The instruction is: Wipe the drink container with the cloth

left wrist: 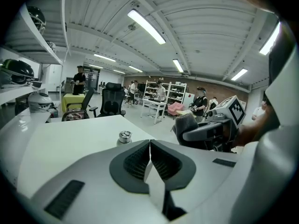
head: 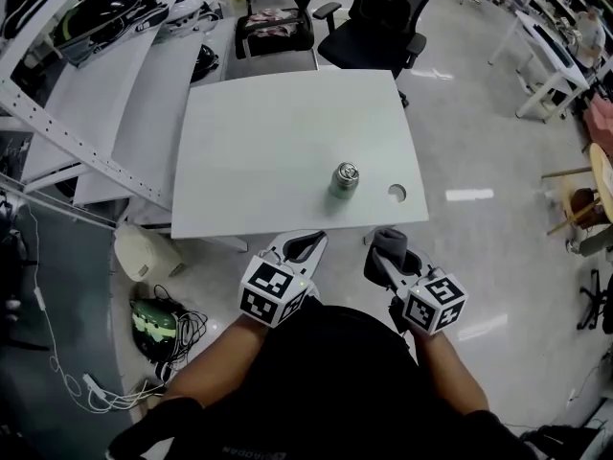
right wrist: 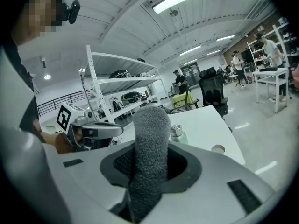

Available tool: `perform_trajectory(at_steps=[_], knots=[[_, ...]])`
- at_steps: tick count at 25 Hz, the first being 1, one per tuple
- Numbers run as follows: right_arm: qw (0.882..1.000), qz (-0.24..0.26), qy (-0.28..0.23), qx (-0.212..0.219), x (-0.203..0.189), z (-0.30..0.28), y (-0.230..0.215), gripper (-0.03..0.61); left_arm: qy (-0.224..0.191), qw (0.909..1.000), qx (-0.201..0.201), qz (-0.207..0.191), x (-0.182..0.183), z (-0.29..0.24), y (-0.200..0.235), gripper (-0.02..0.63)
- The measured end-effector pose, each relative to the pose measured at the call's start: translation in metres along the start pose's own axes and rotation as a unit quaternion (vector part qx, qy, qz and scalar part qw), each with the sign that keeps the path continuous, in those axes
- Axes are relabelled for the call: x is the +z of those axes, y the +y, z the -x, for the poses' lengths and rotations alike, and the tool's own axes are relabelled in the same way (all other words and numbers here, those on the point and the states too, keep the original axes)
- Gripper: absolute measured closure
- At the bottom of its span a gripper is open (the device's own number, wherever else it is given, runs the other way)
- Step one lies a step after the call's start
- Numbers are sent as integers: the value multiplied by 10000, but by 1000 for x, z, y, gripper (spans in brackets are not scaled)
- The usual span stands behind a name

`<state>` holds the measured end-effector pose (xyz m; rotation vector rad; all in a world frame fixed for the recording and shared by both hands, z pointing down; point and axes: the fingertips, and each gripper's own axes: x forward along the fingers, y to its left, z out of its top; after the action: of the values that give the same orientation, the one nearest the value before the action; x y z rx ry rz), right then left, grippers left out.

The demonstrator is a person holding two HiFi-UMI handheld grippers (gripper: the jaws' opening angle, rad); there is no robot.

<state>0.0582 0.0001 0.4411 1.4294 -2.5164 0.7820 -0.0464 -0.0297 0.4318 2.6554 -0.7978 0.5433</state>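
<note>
A small pale green drink bottle with a silver cap (head: 344, 179) stands upright near the front right of the white table (head: 268, 151); the bottle (left wrist: 124, 137) also shows past the left jaws, and the bottle (right wrist: 176, 133) past the right ones. My left gripper (head: 308, 245) hovers just off the table's front edge, jaws shut with nothing between them. My right gripper (head: 386, 249) is beside it, shut on a folded grey cloth (right wrist: 148, 157) that sticks up between its jaws. Both sit short of the bottle.
A round cable hole (head: 397, 194) lies right of the bottle. White shelving with helmets (head: 86, 17) runs along the left. Black office chairs (head: 378, 22) stand beyond the table's far edge. Cables and a green object (head: 153, 320) lie on the floor at left.
</note>
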Motion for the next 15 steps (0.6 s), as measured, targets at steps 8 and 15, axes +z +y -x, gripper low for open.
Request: perform_trajectory(at_steps=[8, 15], knots=[[9997, -108, -105, -175, 19, -42, -12, 472, 14, 9998, -172, -125, 14, -19, 47, 597], [9996, -141, -76, -217, 30, -55, -28, 472, 75, 9997, -198, -92, 19, -35, 61, 597]])
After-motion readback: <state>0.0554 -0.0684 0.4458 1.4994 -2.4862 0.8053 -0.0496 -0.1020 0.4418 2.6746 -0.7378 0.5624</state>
